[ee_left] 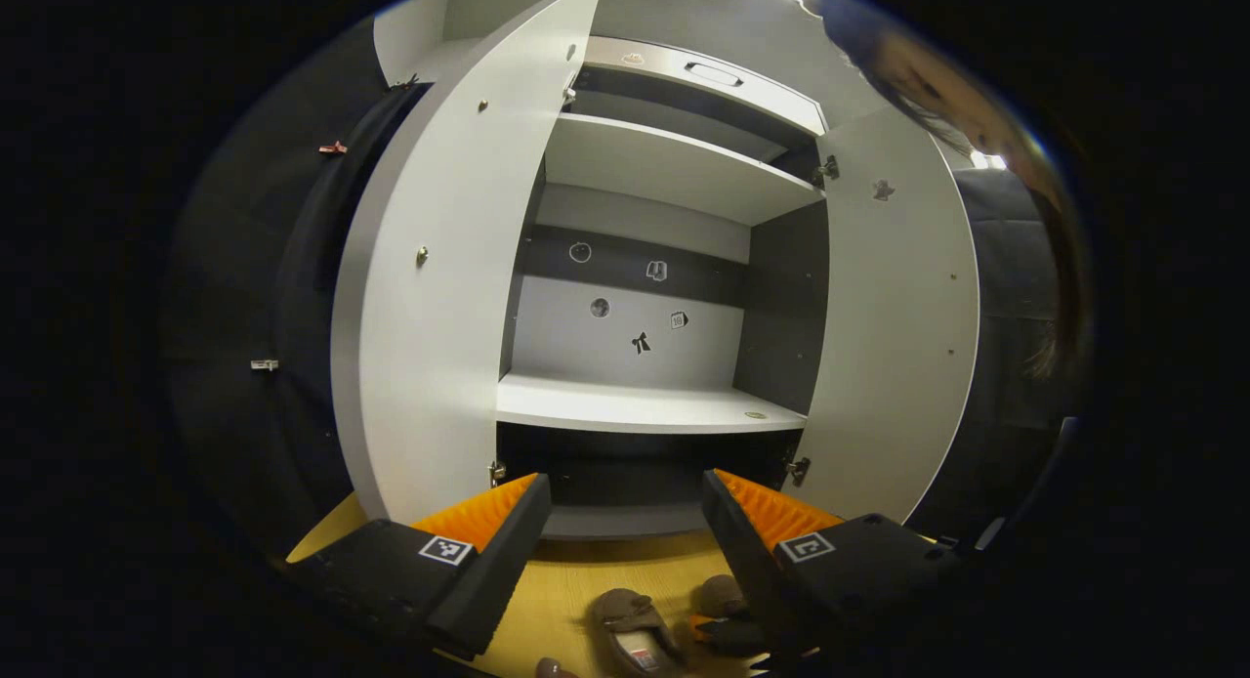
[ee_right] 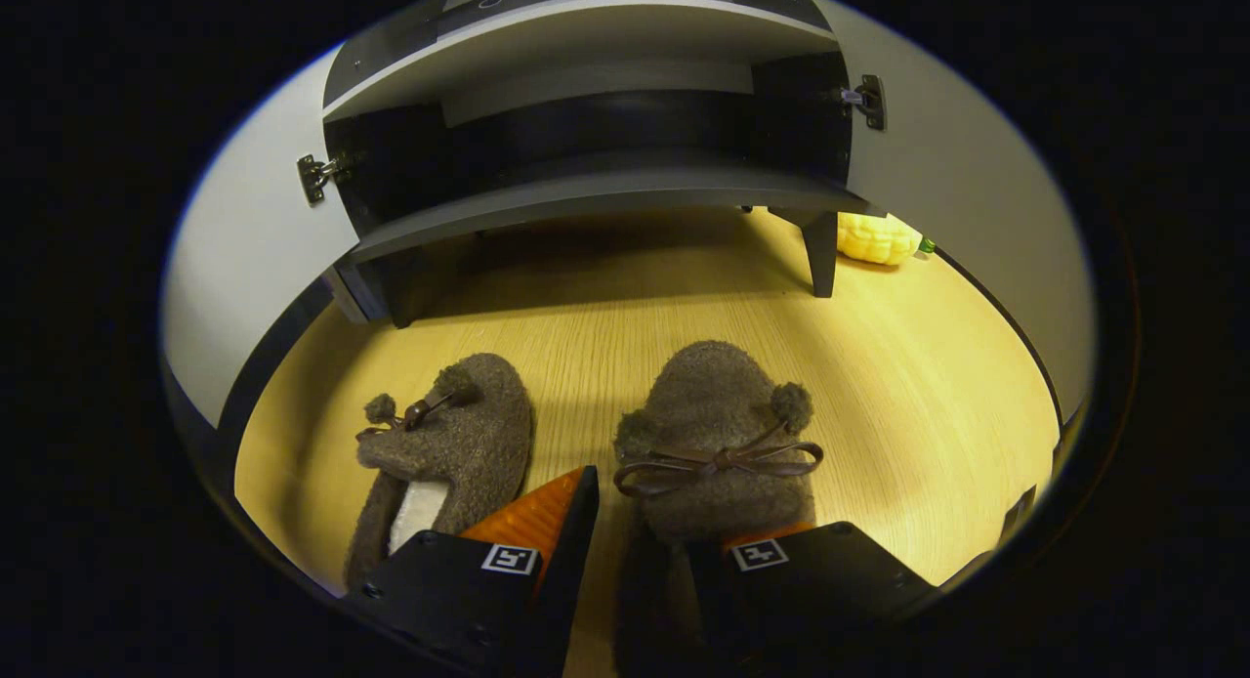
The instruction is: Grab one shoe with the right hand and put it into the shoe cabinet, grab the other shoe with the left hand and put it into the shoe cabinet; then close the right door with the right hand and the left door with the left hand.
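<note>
nothing stowed yet: right claw (ee_right: 635, 551) straddles one fuzzy brown slipper (ee_right: 718, 434), unclosed; left claw (ee_left: 625, 531) wide open, empty.

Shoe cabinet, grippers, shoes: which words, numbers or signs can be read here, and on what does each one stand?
No text can be read for certain.
stickers on the back panel of the shoe cabinet: small pictures; one may carry a number, too small to be sure.
left gripper and right gripper: square black-and-white code marks, no letters.
Insole label of the shoe: blurred.
</note>
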The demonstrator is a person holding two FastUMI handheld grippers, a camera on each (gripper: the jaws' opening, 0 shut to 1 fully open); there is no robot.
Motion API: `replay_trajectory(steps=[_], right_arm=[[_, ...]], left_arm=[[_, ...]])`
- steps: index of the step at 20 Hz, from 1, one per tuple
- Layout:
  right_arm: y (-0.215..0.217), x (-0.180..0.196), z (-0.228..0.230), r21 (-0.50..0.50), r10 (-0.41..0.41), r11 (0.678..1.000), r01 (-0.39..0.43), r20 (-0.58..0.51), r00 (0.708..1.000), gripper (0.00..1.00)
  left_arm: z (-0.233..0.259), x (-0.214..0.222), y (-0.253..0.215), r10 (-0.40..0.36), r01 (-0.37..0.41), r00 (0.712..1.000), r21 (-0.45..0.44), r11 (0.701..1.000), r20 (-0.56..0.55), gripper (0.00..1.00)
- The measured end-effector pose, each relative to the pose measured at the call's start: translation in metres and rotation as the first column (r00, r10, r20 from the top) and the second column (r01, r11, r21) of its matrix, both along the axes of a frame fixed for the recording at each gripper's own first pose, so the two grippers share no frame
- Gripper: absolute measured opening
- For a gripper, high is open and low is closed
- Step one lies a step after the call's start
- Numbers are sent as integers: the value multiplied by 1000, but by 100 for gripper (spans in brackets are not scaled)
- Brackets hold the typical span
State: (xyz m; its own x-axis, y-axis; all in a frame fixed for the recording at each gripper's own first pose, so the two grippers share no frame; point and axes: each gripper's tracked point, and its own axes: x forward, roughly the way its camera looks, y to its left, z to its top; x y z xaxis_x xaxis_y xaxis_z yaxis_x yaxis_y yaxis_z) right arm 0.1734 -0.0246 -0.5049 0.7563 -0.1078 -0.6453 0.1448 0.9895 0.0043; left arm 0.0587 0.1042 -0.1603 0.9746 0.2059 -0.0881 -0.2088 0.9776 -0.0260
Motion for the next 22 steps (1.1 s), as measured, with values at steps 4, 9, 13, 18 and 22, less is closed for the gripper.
replay_trajectory(steps=[4,9,13,18,22], right_arm=[[-8,4,-1,-34,-17,999,17,2,1000,19],[-10,3,-2,-37,-6,999,5,-12,1000,17],[-8,4,-2,-60,21,998,-22,-9,1000,5],[1,0,40,-19,63,998,-62,35,997,5],[4,8,130,-28,100,995,-97,149,984,5]], left_arm=[[-4,0,6,6,-6,1000,-8,1000,-6,98],[-7,6,10,1,-1,1000,-17,1000,-9,98],[-7,10,9,-4,4,1000,-12,1000,-14,98],[-5,9,0,-23,23,999,-18,1000,-29,98],[10,1,-10,-35,34,999,-16,999,-38,98]])
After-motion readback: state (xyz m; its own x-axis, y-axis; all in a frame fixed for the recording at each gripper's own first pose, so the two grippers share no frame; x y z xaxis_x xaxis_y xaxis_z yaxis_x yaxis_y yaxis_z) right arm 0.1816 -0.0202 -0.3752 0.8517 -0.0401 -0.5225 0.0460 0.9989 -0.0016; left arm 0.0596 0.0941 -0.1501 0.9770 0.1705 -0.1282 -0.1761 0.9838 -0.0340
